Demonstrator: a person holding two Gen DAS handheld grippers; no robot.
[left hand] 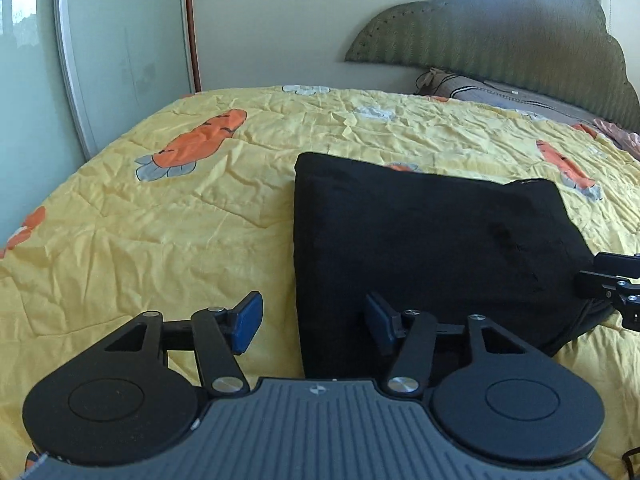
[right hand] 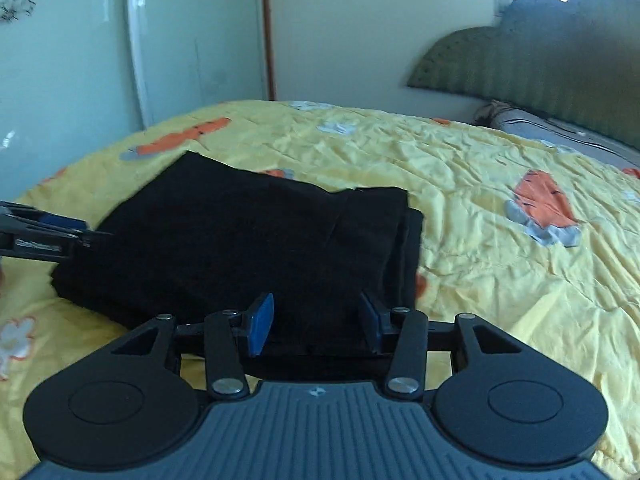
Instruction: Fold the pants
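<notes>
The black pants lie folded into a thick rectangle on the yellow bedspread. My left gripper is open and empty, over the near left edge of the pants, with one blue pad over the bedspread and one over the cloth. My right gripper is open and empty above the near edge of the pants. The right gripper also shows at the right edge of the left wrist view. The left gripper shows at the left edge of the right wrist view.
The bedspread has orange carrot prints. A green padded headboard and pillows are at the far right. A glass wardrobe door stands beyond the bed's left side.
</notes>
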